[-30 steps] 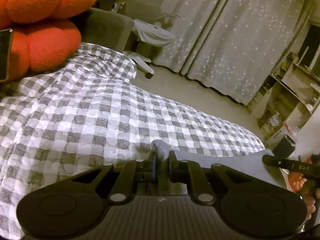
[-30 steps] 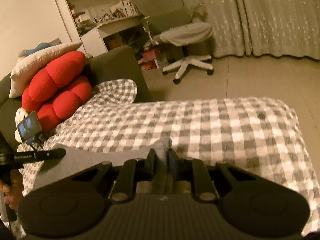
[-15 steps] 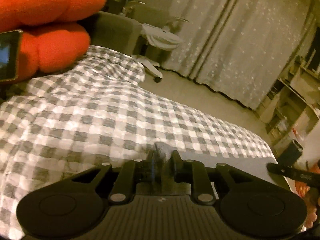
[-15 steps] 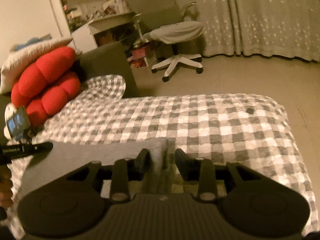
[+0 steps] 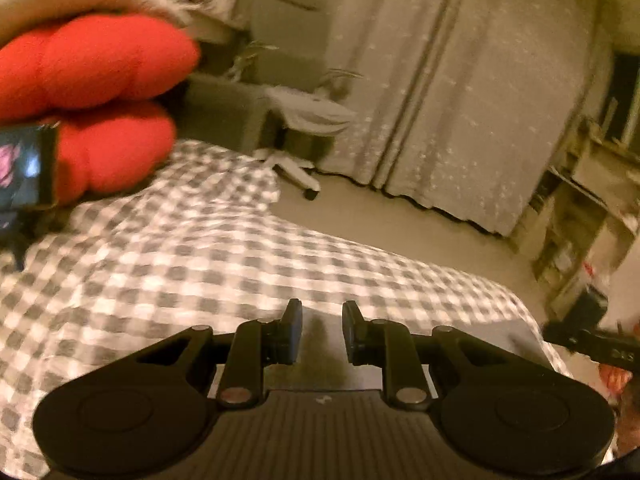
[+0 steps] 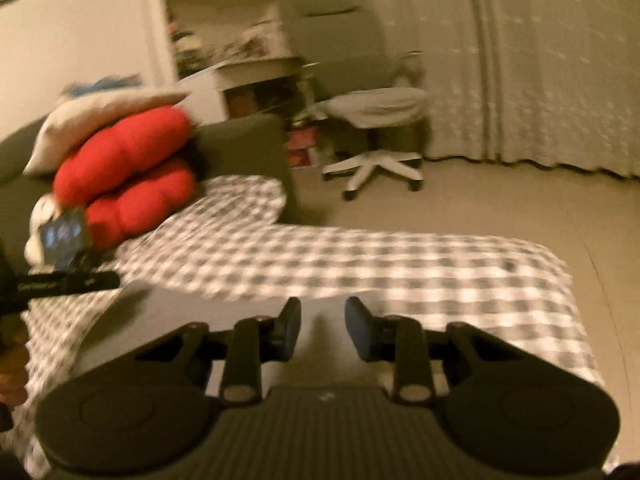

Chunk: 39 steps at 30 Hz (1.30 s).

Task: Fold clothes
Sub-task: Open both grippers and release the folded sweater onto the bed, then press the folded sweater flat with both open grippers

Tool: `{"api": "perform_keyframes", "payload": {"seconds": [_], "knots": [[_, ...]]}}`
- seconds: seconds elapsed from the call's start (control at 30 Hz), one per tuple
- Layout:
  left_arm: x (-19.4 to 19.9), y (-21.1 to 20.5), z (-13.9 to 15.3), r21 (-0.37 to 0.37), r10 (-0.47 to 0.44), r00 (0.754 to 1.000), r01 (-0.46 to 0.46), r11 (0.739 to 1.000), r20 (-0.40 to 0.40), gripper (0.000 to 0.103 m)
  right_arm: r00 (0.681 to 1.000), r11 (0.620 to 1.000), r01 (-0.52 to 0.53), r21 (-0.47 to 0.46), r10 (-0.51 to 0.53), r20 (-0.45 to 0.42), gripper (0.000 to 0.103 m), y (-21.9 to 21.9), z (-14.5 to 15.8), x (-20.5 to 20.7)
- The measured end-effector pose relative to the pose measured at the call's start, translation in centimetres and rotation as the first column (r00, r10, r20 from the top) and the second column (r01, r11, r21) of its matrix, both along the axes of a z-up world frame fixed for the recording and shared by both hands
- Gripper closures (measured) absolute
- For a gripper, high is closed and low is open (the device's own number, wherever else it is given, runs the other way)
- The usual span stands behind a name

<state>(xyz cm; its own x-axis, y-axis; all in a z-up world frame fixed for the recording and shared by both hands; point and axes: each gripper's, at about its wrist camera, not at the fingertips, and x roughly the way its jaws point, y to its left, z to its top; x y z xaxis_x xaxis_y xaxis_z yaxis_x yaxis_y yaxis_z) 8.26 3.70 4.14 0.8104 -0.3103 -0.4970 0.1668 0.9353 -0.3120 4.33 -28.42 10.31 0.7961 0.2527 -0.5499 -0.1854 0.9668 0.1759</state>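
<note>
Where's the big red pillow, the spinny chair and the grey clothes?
red pillow [image 6: 128,176], right wrist view, middle of the upper lobe.
spinny chair [image 6: 380,108], right wrist view, its seat.
grey clothes [image 6: 168,312], right wrist view, flat top surface.

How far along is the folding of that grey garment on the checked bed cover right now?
Done: the grey garment lies flat on the checked cover, its far edge straight, so one fold looks laid down. In hand: nothing; the left claw and right claw are both open above the cloth. Left: probably further folds, though the claw bodies hide most of the garment.
</note>
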Motion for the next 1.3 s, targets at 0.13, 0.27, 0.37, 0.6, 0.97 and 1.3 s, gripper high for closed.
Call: {"api": "perform_keyframes", "payload": {"seconds": [0.13, 0.27, 0.37, 0.6, 0.97, 1.3], "knots": [[-0.5, -2.9, -0.6, 0.061, -0.048, 0.999, 0.048, 0.997, 0.002, 0.083, 0.997, 0.996, -0.064, -0.056, 0.061, -0.053, 0.078, 2.7, -1.0, 0.4], [-0.3, -4.6, -1.8, 0.135, -0.057, 0.998, 0.058, 0.989, -0.017, 0.083, 0.989, 0.997, -0.040, -0.072, 0.030, -0.142, 0.080, 3.0, -2.4, 1.3], [0.1, -4.7, -2.4, 0.142, -0.042, 0.999, 0.047, 0.989, -0.034, 0.083, 0.987, 0.999, -0.023, -0.045, 0.016, -0.160, 0.081, 2.4, -2.7, 1.3], [-0.9, -4.6, -1.3, 0.119, -0.023, 1.000, 0.026, 0.993, -0.021, 0.083, 0.994, 0.996, -0.037, -0.078, 0.028, -0.105, 0.078, 2.8, -2.0, 0.5], [-1.1, -6.2, -2.2, 0.183, -0.021, 0.999, 0.025, 0.983, -0.024, 0.083, 0.993, 0.993, -0.084, -0.085, 0.077, -0.087, 0.079, 4.4, -1.7, 0.3], [-1.3, -5.7, -1.4, 0.114, -0.012, 0.999, 0.016, 0.993, -0.036, 0.082, 0.986, 0.987, -0.123, -0.106, 0.109, -0.124, 0.077, 5.4, -2.1, 0.6]]}}
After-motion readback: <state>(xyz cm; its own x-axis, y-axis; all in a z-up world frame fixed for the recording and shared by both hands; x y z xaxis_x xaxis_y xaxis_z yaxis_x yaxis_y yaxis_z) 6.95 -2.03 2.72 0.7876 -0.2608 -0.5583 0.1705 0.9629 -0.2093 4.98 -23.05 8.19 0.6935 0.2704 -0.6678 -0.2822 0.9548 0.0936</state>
